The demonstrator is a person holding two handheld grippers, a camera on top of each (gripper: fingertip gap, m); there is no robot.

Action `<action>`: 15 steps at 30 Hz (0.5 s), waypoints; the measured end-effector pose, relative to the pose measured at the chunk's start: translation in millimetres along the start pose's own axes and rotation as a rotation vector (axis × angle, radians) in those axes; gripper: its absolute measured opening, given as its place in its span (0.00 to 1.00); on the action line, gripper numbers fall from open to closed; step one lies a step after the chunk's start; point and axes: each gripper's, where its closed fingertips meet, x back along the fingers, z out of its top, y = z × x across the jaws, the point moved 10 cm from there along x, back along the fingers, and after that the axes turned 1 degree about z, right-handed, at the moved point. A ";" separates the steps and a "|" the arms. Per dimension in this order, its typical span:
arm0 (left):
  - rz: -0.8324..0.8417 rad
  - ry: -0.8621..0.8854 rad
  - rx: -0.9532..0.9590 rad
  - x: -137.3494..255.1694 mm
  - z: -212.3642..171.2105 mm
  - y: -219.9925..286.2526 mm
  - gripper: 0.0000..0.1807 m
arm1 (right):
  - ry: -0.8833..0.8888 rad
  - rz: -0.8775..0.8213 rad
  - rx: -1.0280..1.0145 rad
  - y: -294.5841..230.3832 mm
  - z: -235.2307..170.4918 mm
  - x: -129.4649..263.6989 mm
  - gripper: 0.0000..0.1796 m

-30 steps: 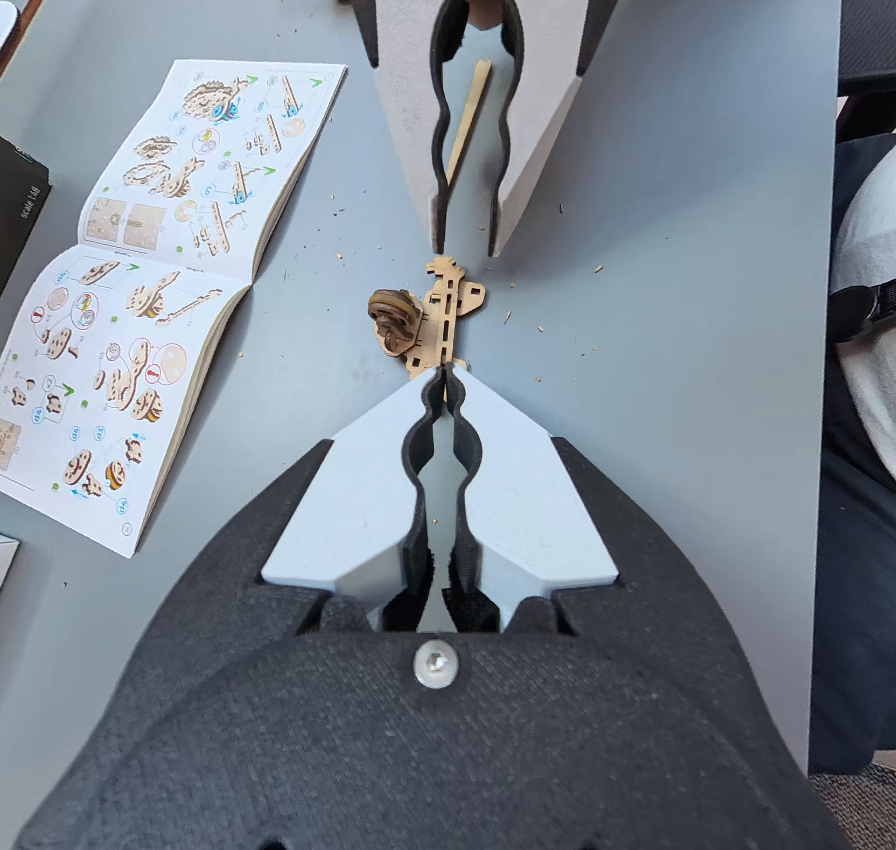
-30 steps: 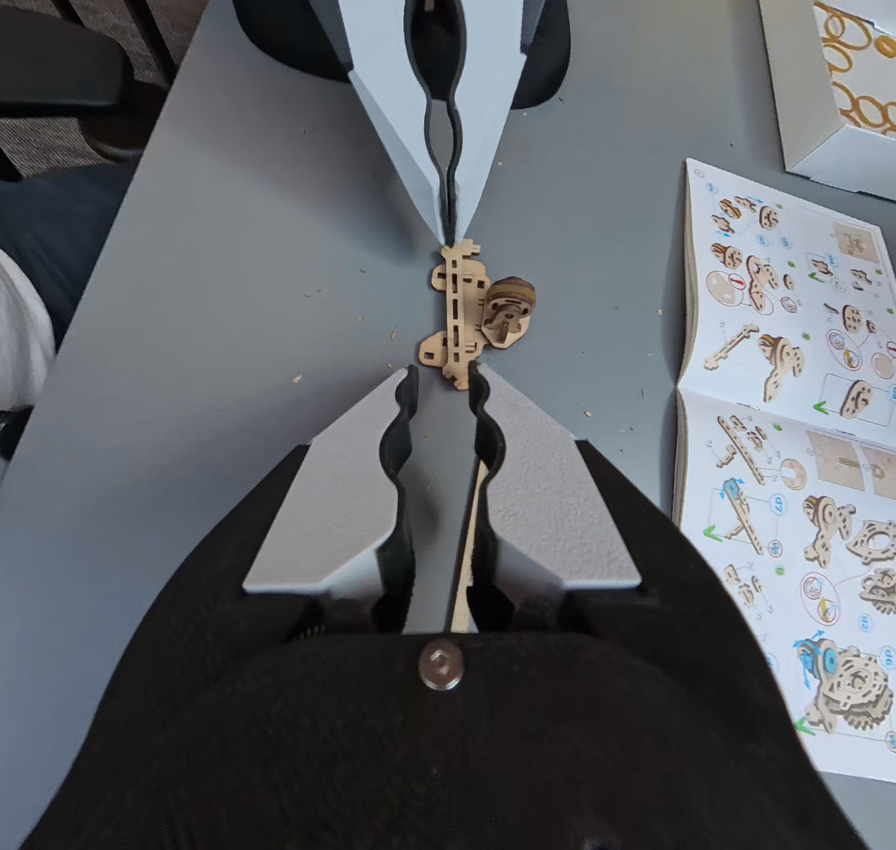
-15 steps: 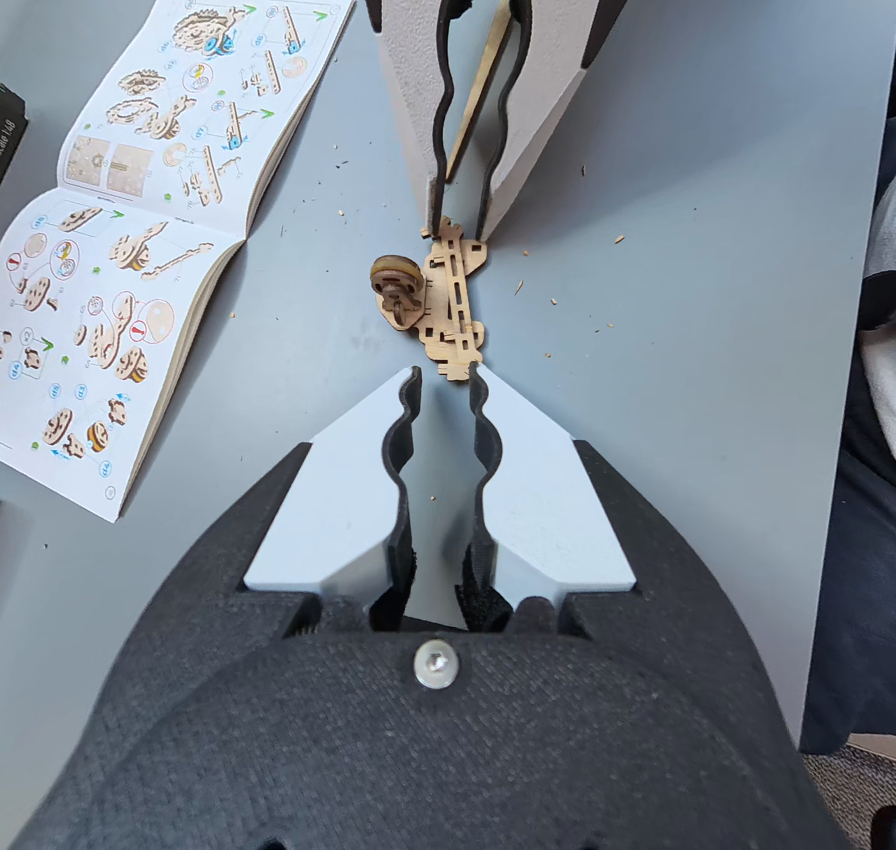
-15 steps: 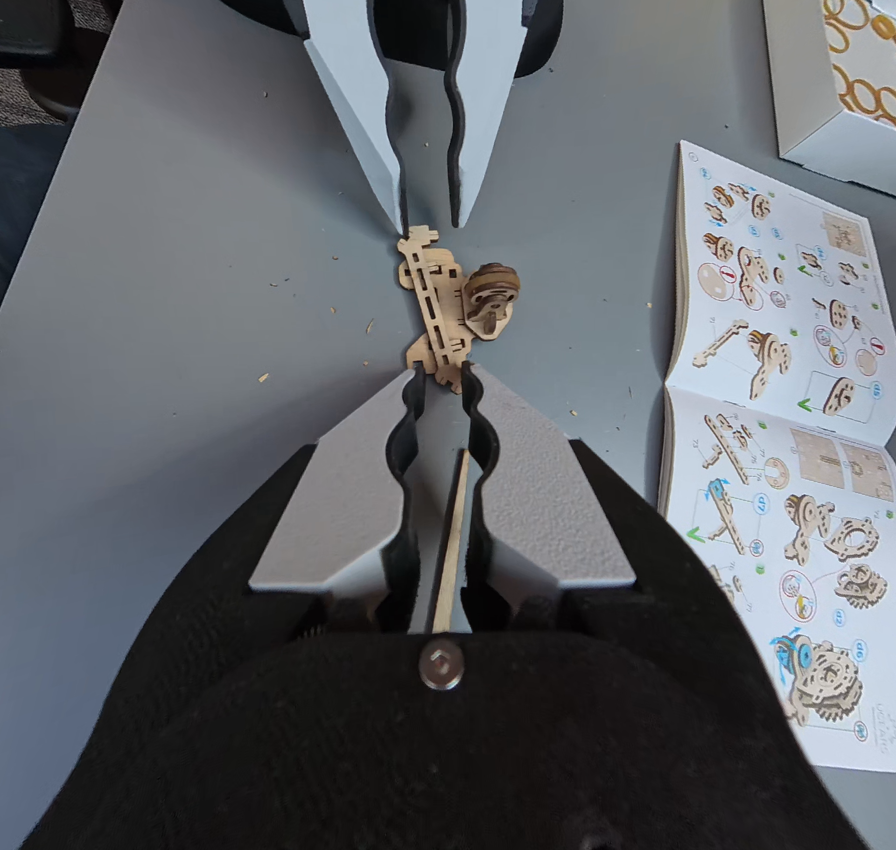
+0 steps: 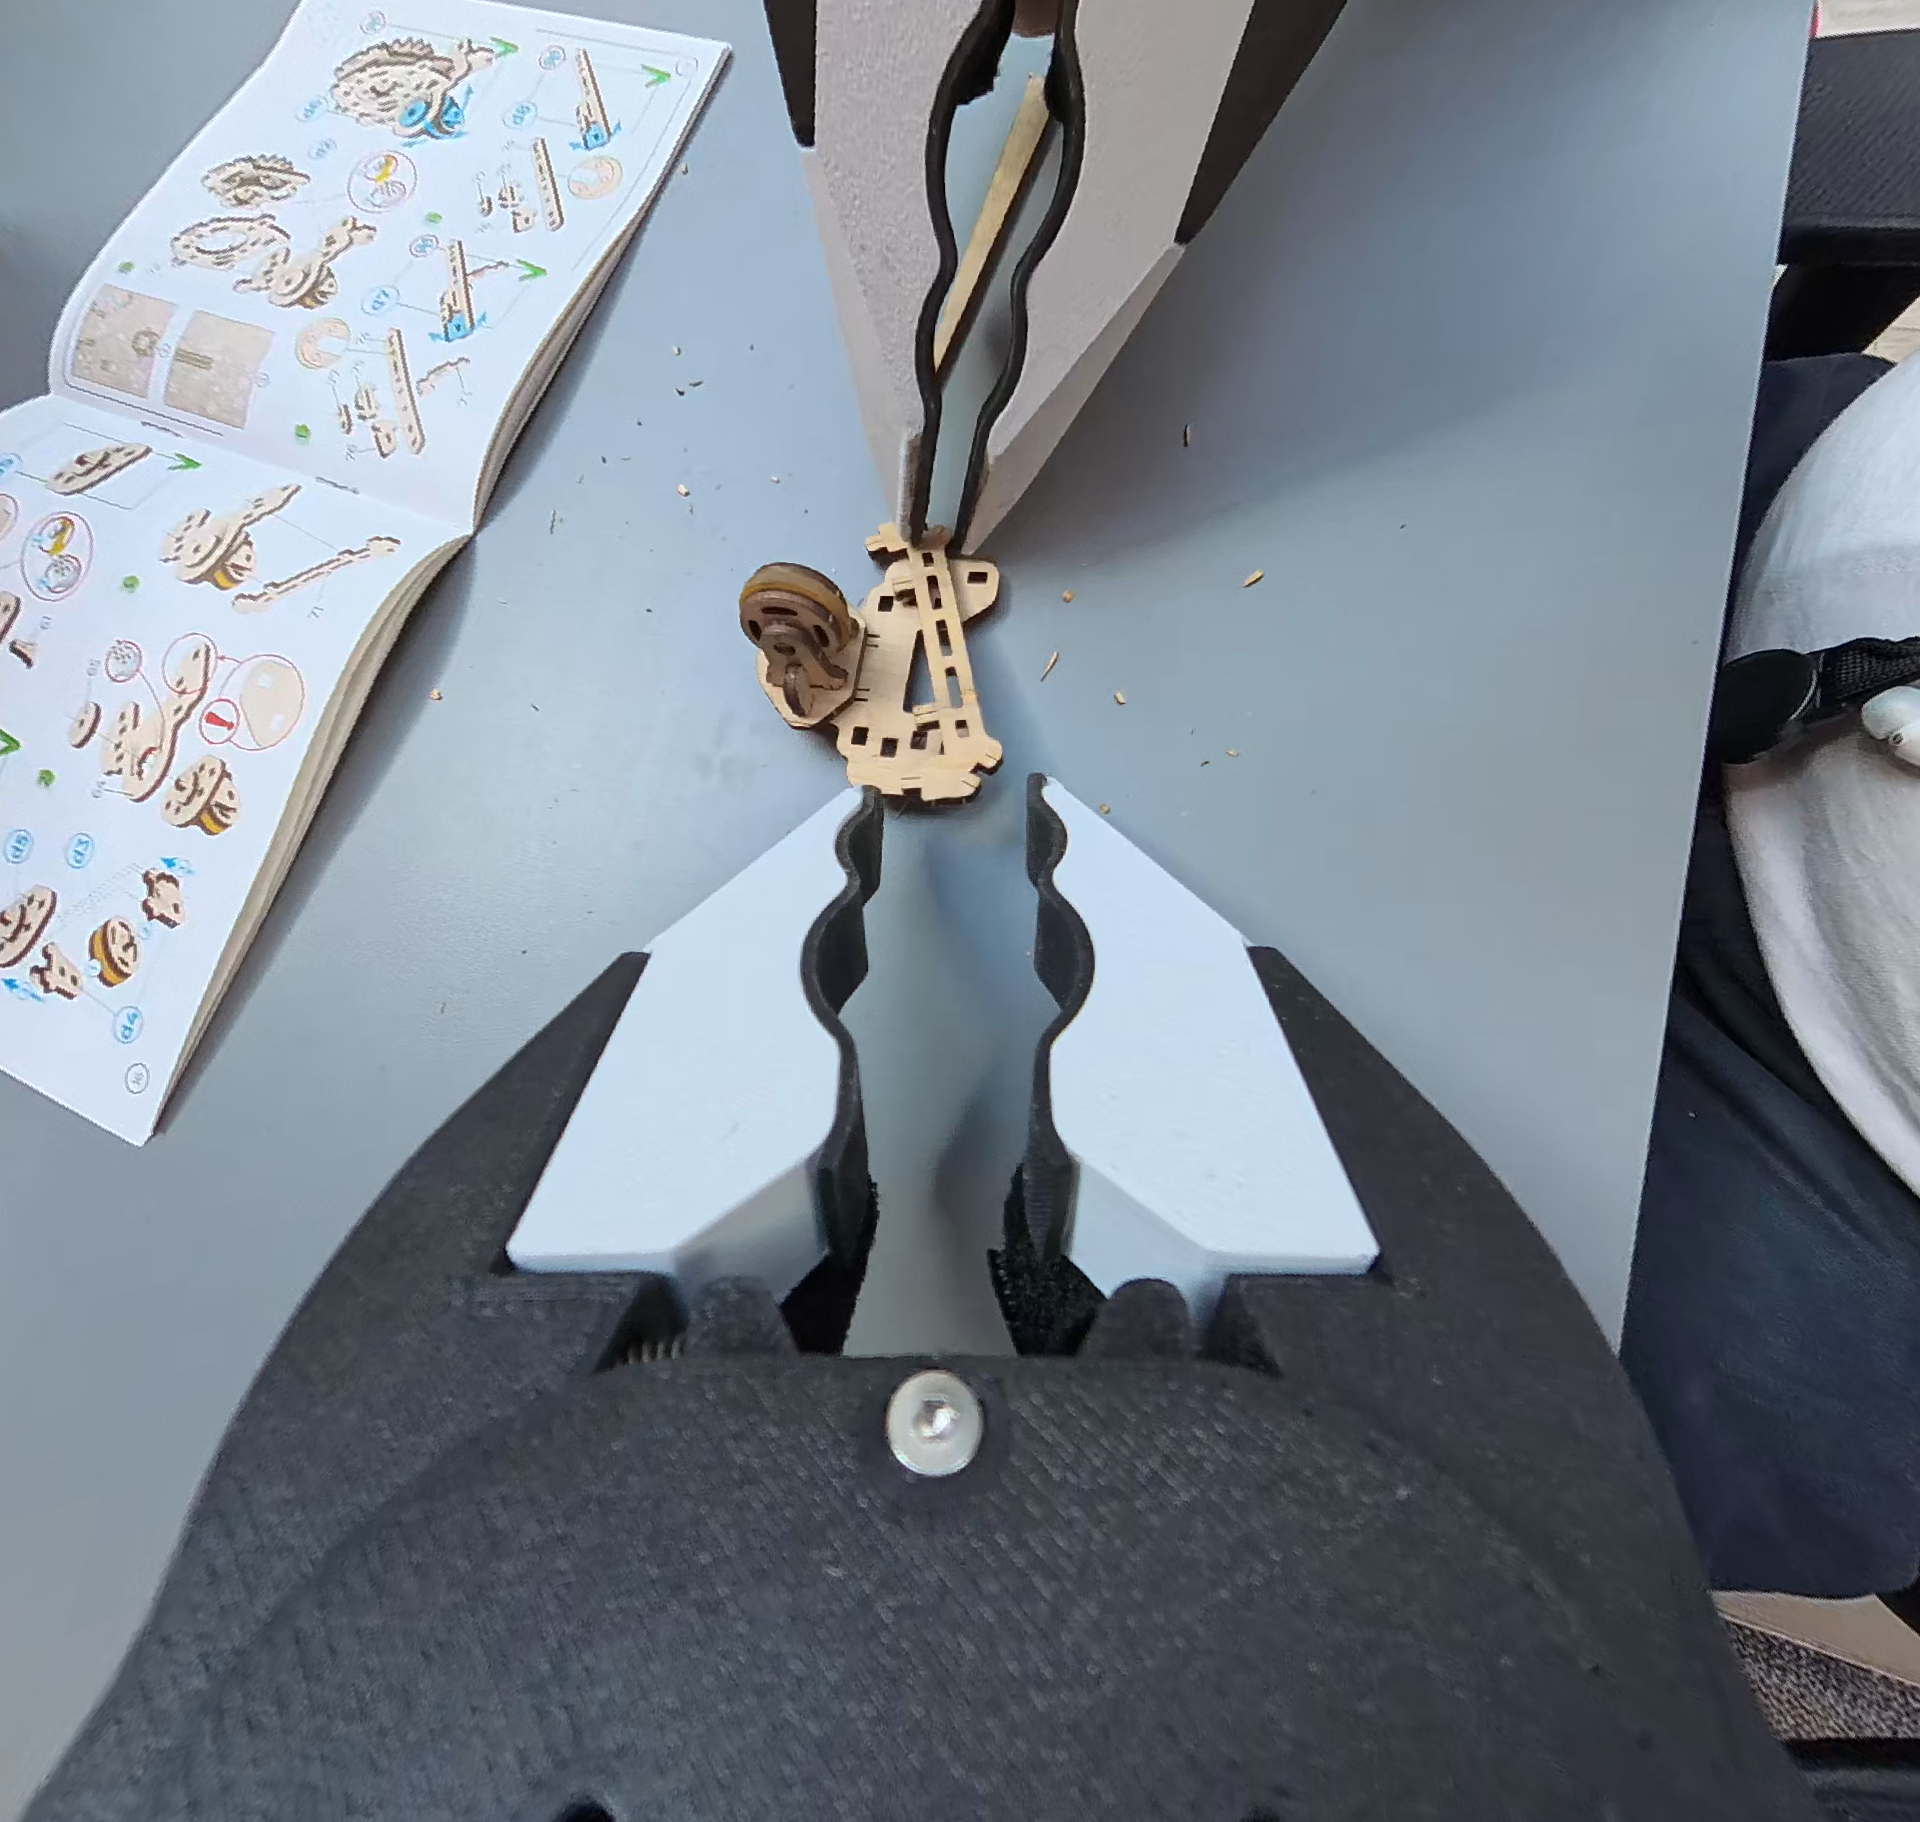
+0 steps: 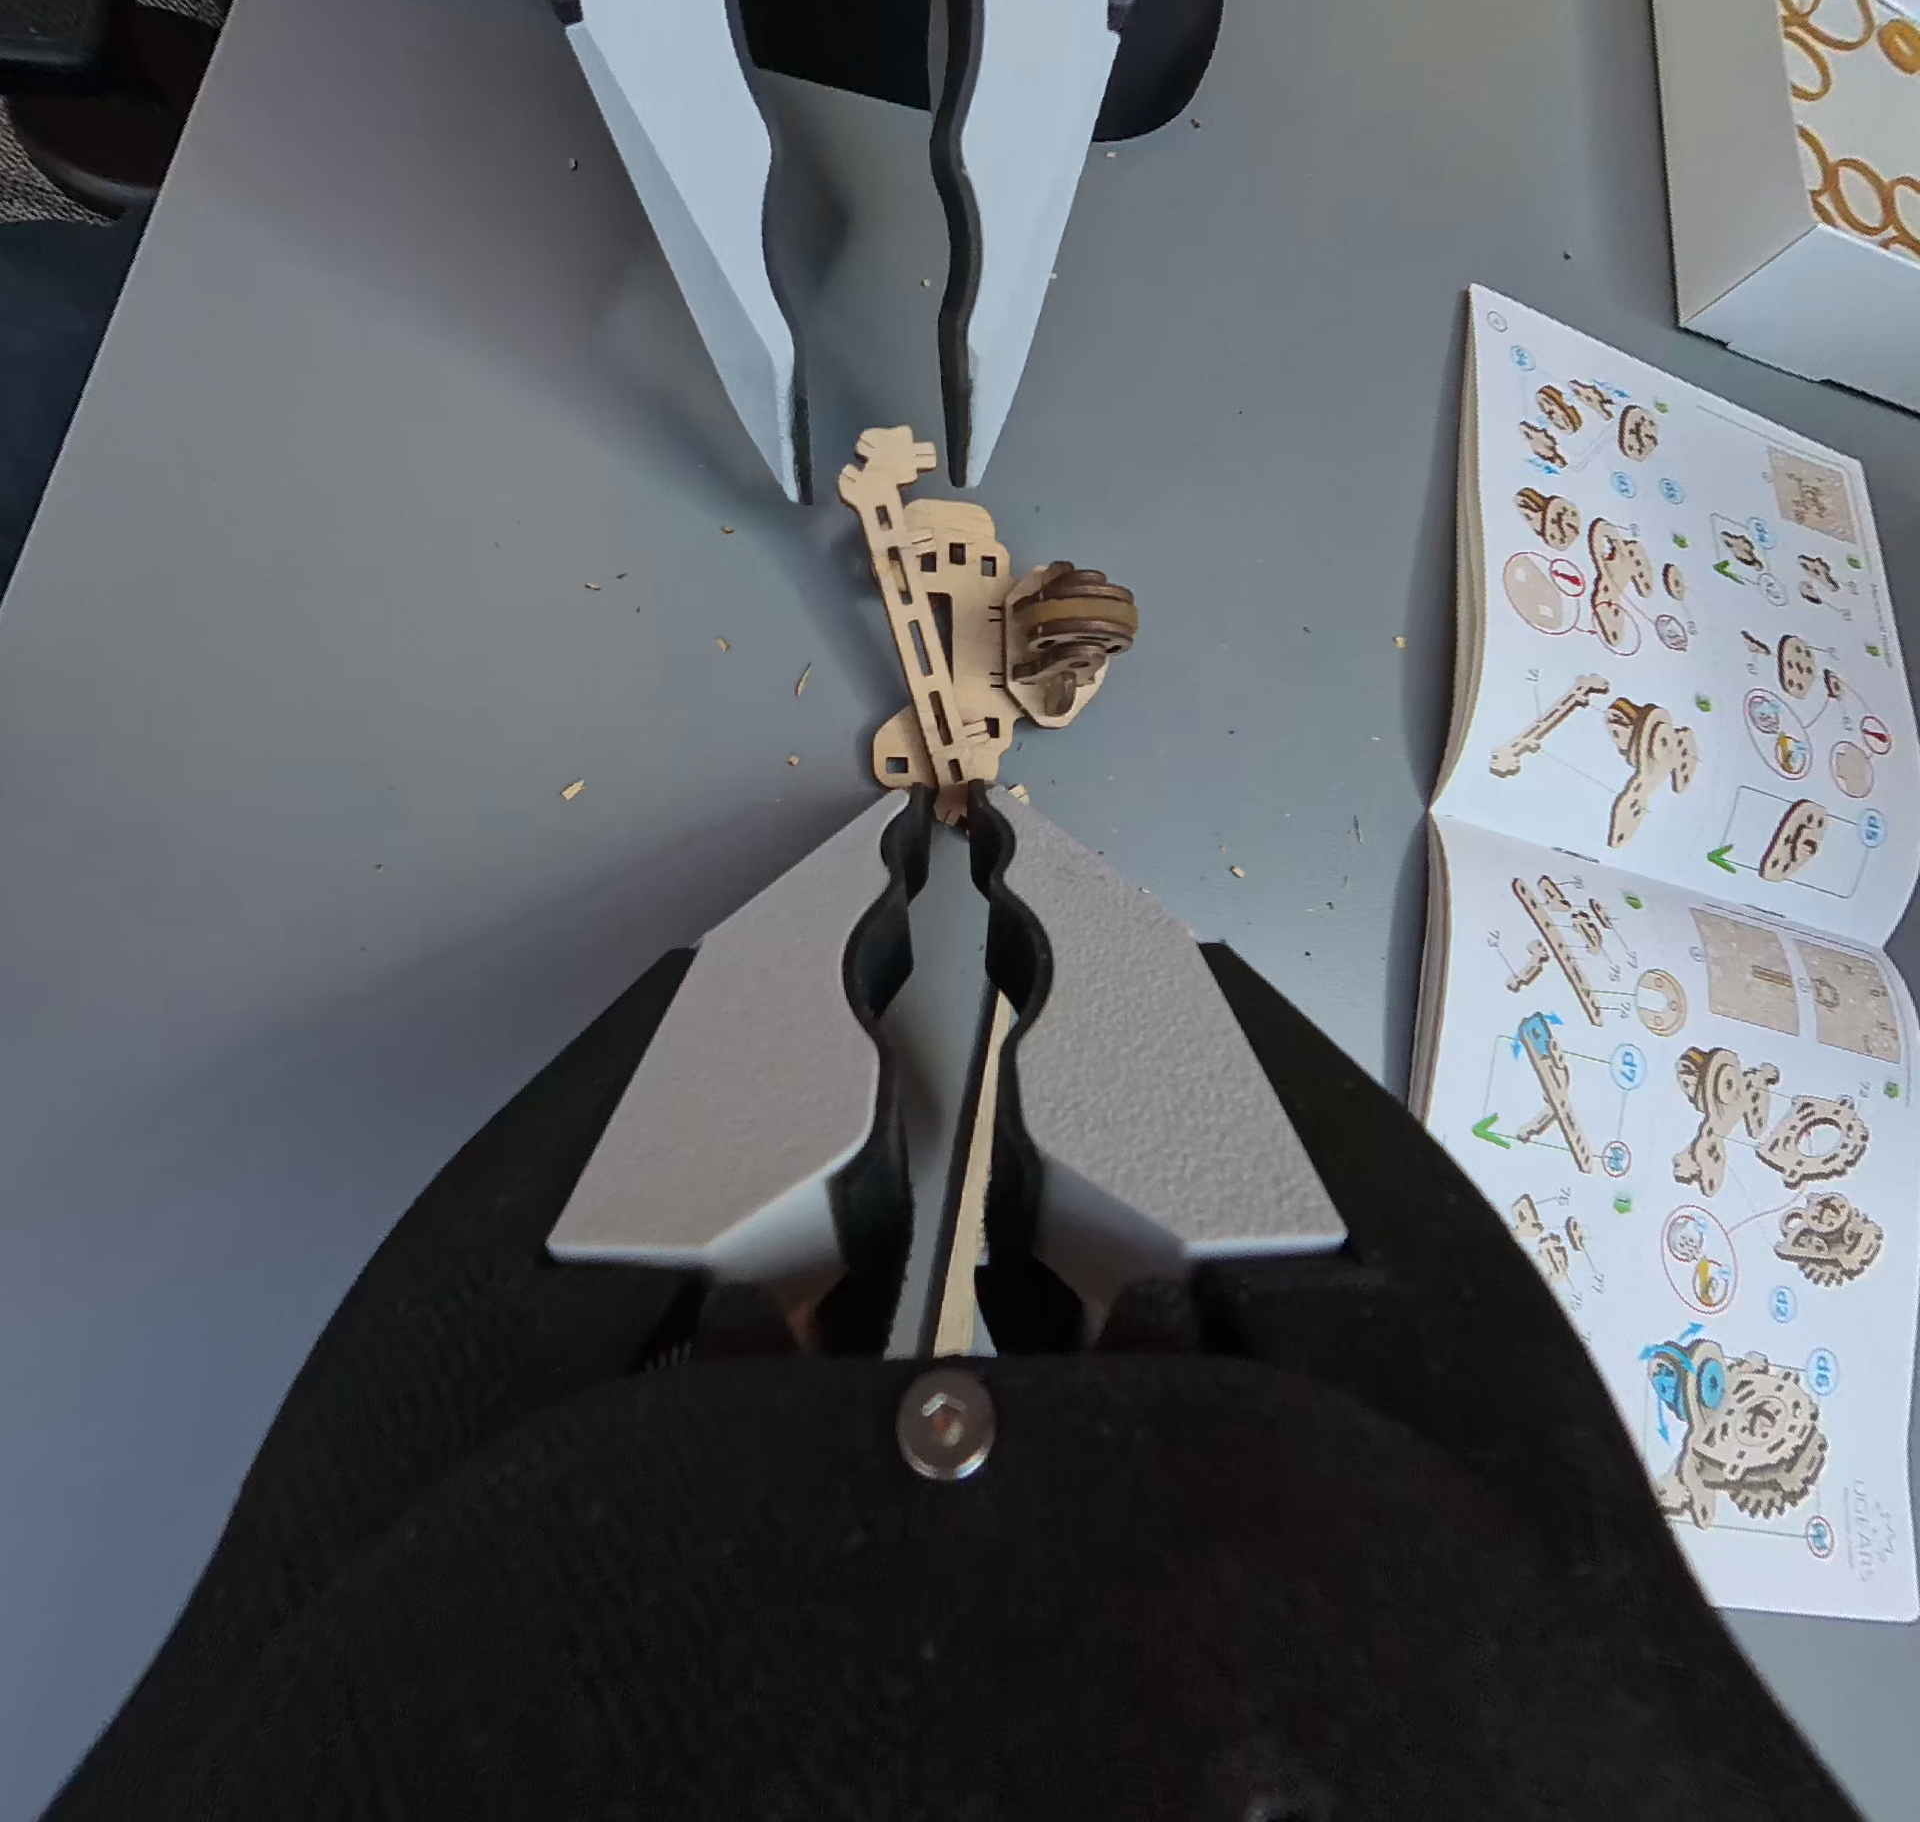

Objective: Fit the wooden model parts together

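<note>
The wooden model assembly (image 5: 920,676) lies on the grey table (image 5: 1351,629). It is a pale slotted bar on a flat plate with a dark round wheel part (image 5: 795,619) on its side. My left gripper (image 5: 951,796) with light blue fingers is open, its tips either side of the assembly's near end without gripping it. My right gripper (image 6: 951,804) with grey fingers is shut on the opposite end of the assembly (image 6: 940,650). The left gripper also shows in the right wrist view (image 6: 881,476), open. The right gripper also shows in the left wrist view (image 5: 943,525).
A thin wooden stick (image 6: 971,1201) lies on the table under the right gripper. An open instruction booklet (image 5: 260,422) lies beside the work spot. A white box (image 6: 1787,110) stands beyond the booklet. A person's clothing (image 5: 1829,733) is past the table edge. Wood crumbs are scattered about. About 6 cm separates my left fingertips from my right.
My left gripper opened and let go of the assembly. My right gripper moved in and closed on the assembly's other end. The assembly turned a little on the table.
</note>
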 end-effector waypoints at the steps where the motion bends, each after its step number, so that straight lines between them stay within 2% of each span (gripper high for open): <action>1: 0.012 -0.007 -0.002 -0.6 -0.1 -0.1 0.14 | 0.000 0.002 -0.003 0.3 0.0 0.0 0.03; 15: 0.044 0.009 -0.003 -2.6 7.7 4.7 0.09 | 0.021 -0.016 -0.008 1.6 -0.8 6.0 0.05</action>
